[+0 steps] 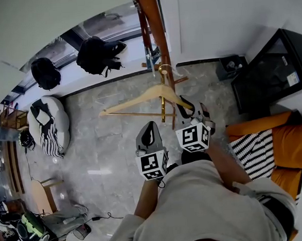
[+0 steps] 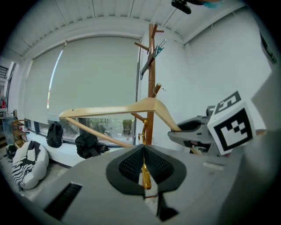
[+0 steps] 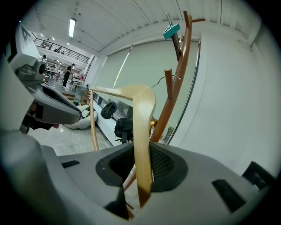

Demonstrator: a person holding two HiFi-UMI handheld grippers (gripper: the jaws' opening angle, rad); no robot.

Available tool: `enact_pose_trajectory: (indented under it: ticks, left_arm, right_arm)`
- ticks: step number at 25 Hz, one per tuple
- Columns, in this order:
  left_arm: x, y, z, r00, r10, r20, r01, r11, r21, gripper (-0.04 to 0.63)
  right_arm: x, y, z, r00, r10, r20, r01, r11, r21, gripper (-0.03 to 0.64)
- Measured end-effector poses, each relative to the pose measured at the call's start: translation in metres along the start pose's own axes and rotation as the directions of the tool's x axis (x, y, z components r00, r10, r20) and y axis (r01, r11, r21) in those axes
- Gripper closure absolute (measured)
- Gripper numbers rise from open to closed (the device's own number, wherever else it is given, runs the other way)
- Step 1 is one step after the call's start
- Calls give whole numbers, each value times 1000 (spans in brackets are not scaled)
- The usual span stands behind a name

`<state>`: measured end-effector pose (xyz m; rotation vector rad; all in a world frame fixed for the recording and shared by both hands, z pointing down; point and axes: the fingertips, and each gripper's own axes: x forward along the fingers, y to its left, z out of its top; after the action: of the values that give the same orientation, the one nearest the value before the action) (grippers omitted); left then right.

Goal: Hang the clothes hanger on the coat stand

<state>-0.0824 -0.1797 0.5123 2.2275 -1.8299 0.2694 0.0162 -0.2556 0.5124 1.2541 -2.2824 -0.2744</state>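
Note:
A light wooden clothes hanger (image 1: pixel 139 99) with a gold metal hook is held up close to the brown wooden coat stand (image 1: pixel 153 19). My left gripper (image 1: pixel 150 127) is shut on the gold hook (image 2: pixel 143 132), which runs down from the hanger's peak (image 2: pixel 151 104) into the jaws. My right gripper (image 1: pixel 187 107) is shut on the end of the hanger's right arm (image 3: pixel 142 132). The stand's pole (image 2: pixel 152 66) and its angled pegs (image 3: pixel 169 77) rise just behind the hanger. Both my left gripper (image 2: pixel 144 154) and right gripper (image 3: pixel 142 156) point slightly downward.
Two black backpacks (image 1: pixel 97 54) (image 1: pixel 45 73) lie on the window sill. A striped beanbag (image 1: pixel 49 124) sits on the floor at left, an orange sofa (image 1: pixel 292 143) and a black cabinet (image 1: pixel 276 70) at right. A teal clip (image 3: pixel 171 30) hangs near the stand's top.

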Motion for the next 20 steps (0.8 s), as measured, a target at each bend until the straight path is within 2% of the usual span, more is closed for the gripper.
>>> enact_pose_trajectory:
  ticks: [20]
  left_arm:
    - [25,7,-5,998,57,-36,-58,998,-5,584]
  right_arm:
    - [42,-16,-16,999,39,-11,-39,999,-2,532]
